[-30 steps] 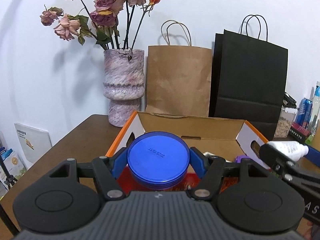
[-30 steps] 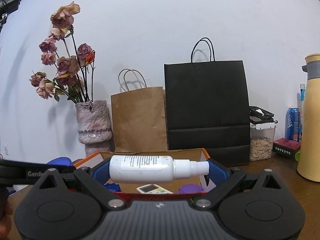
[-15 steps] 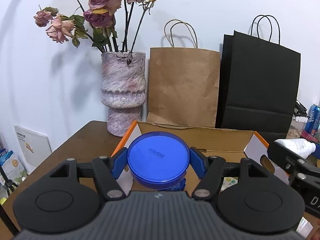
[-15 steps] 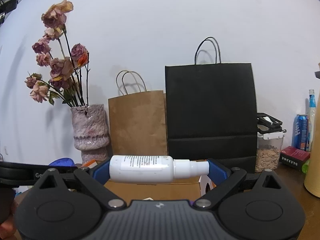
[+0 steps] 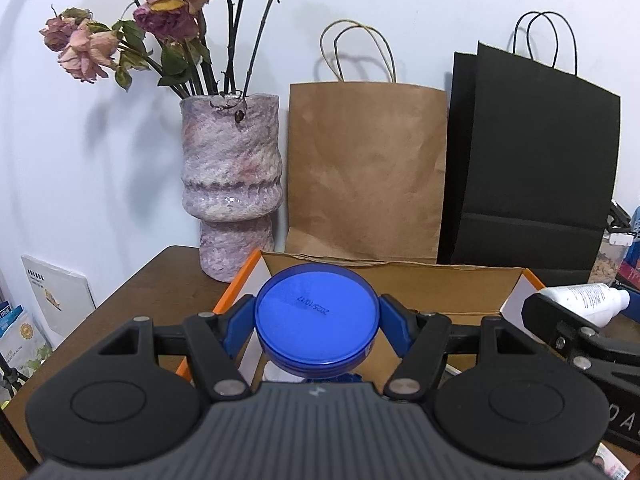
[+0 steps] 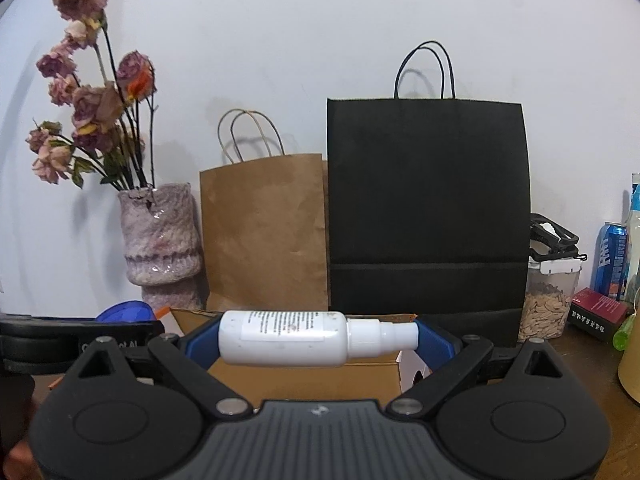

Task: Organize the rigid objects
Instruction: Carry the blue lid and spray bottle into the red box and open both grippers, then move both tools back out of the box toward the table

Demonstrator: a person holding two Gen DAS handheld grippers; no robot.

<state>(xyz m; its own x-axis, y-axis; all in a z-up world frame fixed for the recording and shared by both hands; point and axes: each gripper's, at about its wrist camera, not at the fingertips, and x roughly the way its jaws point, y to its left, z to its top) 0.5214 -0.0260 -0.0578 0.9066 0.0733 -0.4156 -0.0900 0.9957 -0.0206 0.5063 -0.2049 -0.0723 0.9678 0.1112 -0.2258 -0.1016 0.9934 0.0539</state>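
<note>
My left gripper point(image 5: 317, 322) is shut on a round jar with a blue lid point(image 5: 316, 314), held above the left part of an open cardboard box point(image 5: 400, 280) with orange edges. In the right wrist view my right gripper point(image 6: 318, 338) is shut on a white spray bottle point(image 6: 288, 338) lying crosswise between the blue pads, over the same cardboard box point(image 6: 304, 376). The right gripper and the white bottle point(image 5: 584, 300) show at the right edge of the left wrist view. The blue lid point(image 6: 126, 312) and the left gripper's body appear at the left of the right wrist view.
Behind the box stand a pink vase of dried roses point(image 5: 230, 184), a brown paper bag point(image 5: 366, 168) and a black paper bag point(image 6: 428, 204) against the white wall. To the right are a container of seeds point(image 6: 548, 300), a blue can point(image 6: 610, 258), a red box point(image 6: 598, 314) and a yellow jug point(image 6: 630, 360).
Both grippers have moved forward over the box toward the wall, still holding the jar and the bottle. The vase and bags look larger; the box interior has dropped out of sight.
</note>
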